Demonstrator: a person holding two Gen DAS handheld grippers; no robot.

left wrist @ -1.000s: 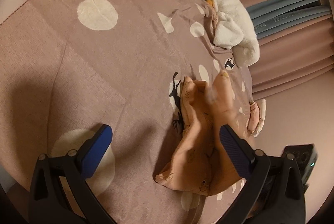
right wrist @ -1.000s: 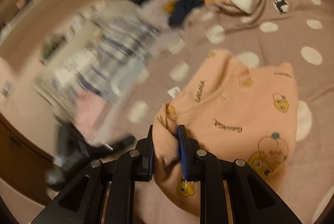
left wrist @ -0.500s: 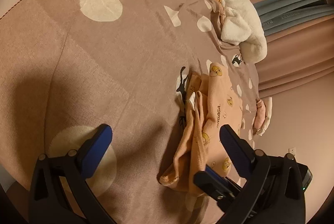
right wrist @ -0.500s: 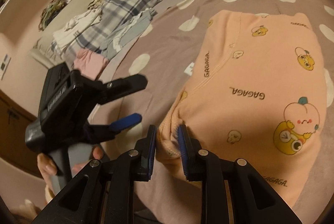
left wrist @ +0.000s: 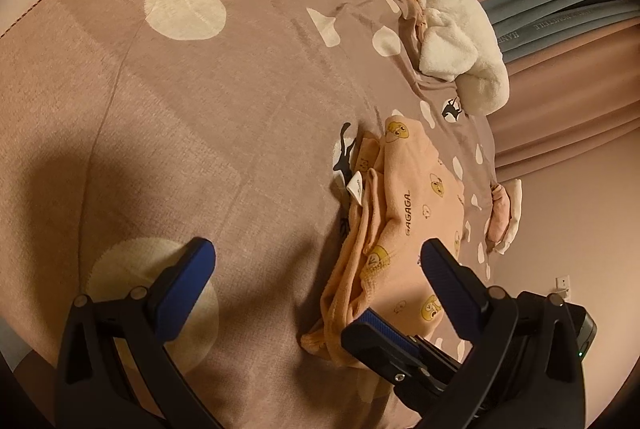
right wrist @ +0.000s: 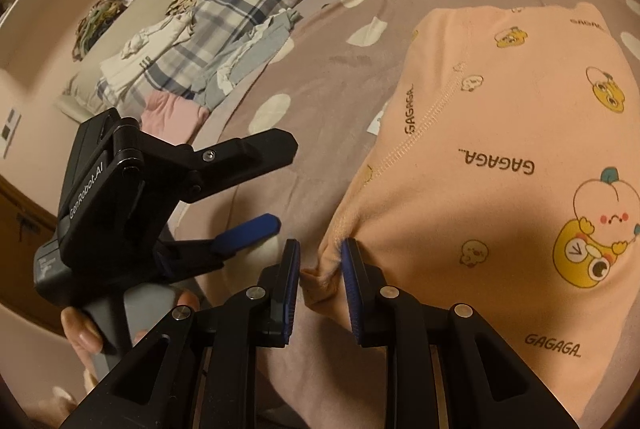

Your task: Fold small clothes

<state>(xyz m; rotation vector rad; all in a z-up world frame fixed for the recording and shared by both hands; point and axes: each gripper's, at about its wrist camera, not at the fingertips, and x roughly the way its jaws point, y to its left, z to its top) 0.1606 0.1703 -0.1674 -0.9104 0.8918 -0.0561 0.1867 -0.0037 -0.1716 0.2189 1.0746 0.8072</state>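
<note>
The peach printed garment (right wrist: 500, 157) lies folded over on the dotted bedspread (left wrist: 200, 133), filling the right half of the right wrist view and the lower right of the left wrist view. The right gripper (right wrist: 320, 285) has its fingers clenched on a bunched corner of the garment at the bottom centre of its view, the fabric pinched between the blue pads. The left gripper (left wrist: 316, 269) hangs over the bedspread with its fingers spread wide and nothing between them, just beside the garment's stacked edge; a hand (right wrist: 80, 333) grips its handle at the lower left of the right wrist view. The risk from here appears to be the fold shifting: if the right gripper lets go while the corner is bunched, the layers may spring apart or lie crooked, and dragging the corner could pull the top layer off the lower one.
</note>
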